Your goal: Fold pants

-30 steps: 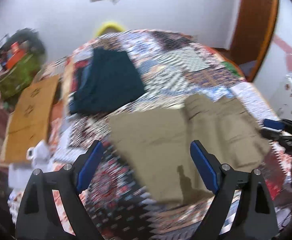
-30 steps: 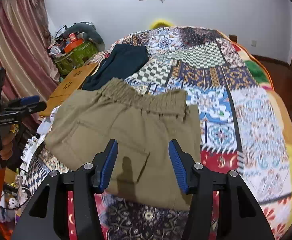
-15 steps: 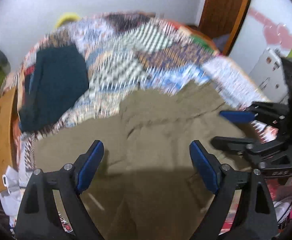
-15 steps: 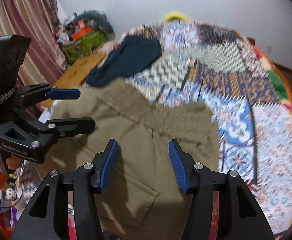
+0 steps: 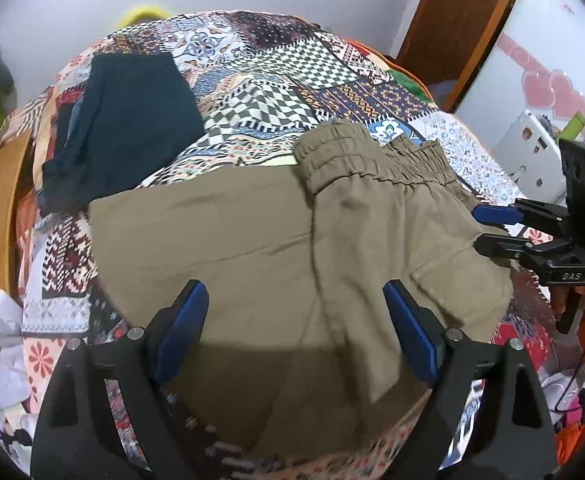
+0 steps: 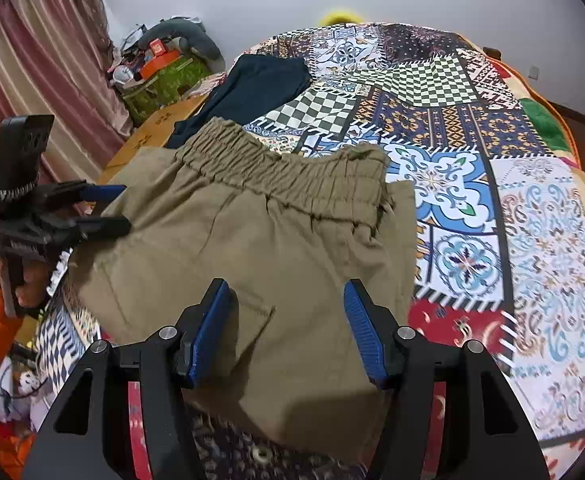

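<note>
Both grippers have dropped toward the bed since 1 second ago; the pants fill more of each view than they did. The left gripper (image 5: 294,328) has also swung from the bedspread at the pants' left edge to over the middle of the cloth. My reading: both hands are closing in for the next grasp, with the next fold not yet begun.

Left gripper: jaws wide, nothing between the pads, hovering above the near half of the pants (image 5: 276,248). Right gripper (image 6: 286,328): jaws at a middling gap and opening, with no cloth pinched between them; it hangs over the near right part of the pants.

Pants: olive-brown, lying on the patchwork bedspread (image 6: 532,240) at its near edge. They look folded over at least once already, forming a squat block with the gathered elastic waistband (image 6: 284,176) on the far side. A patch pocket shows near the right gripper. Light creases run across the top layer; the near edge is in shadow.

A dark folded garment (image 5: 132,120) lies farther back on the left, apart from the pants.
</note>
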Tool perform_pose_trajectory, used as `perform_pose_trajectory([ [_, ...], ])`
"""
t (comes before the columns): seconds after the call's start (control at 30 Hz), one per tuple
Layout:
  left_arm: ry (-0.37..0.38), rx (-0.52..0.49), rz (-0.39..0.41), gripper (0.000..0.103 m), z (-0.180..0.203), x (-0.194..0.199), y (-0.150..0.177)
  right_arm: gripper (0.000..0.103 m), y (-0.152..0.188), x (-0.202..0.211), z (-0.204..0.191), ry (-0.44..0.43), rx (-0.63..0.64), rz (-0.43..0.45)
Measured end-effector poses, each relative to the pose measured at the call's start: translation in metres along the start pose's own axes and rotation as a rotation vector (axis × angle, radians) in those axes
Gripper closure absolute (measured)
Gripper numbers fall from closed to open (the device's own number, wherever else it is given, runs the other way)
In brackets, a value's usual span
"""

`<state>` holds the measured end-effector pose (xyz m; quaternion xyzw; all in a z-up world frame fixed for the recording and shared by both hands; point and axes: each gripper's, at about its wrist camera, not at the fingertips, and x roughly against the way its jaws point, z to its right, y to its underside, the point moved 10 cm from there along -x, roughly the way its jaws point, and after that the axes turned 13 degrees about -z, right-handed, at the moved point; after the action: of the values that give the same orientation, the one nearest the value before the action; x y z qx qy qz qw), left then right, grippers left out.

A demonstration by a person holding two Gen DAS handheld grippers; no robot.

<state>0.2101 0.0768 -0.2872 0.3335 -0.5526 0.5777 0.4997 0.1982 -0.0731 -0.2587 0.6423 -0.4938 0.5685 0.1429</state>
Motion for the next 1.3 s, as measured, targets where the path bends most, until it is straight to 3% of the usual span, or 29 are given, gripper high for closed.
perform_pose_trajectory([
  [0.13,0.020,0.032,0.019,0.013,-0.011,0.010,0.002,0.047,0.001,0.013,0.006,0.036,-0.012,0.024],
  [0.3,-0.022,0.082,0.080,0.014,-0.027,0.027,-0.007,0.047,-0.007,0.025,0.017,0.068,-0.046,0.078],
  [0.43,-0.007,0.115,0.021,0.015,-0.042,0.008,-0.001,0.047,-0.007,0.004,0.026,0.052,-0.087,0.033],
  [0.53,-0.060,0.153,-0.037,0.015,-0.063,-0.015,0.011,0.047,-0.002,-0.005,0.032,0.045,-0.112,0.021],
  [0.6,0.002,0.217,-0.029,0.015,-0.075,-0.015,0.017,0.047,0.002,-0.002,0.035,0.038,-0.130,0.028],
  [0.8,-0.019,0.331,-0.013,0.016,-0.109,-0.002,0.031,0.045,0.021,0.005,0.050,0.056,-0.166,0.003],
  [0.97,-0.054,0.335,0.003,0.016,-0.107,0.010,0.032,0.041,0.025,0.013,0.057,0.060,-0.195,0.001],
  [1.23,0.010,0.303,-0.058,0.018,-0.076,-0.012,0.020,0.029,0.007,-0.006,0.058,0.027,-0.205,-0.021],
  [1.3,0.031,0.299,-0.055,0.026,-0.070,-0.017,0.016,0.028,0.002,-0.012,0.063,-0.017,-0.246,-0.021],
])
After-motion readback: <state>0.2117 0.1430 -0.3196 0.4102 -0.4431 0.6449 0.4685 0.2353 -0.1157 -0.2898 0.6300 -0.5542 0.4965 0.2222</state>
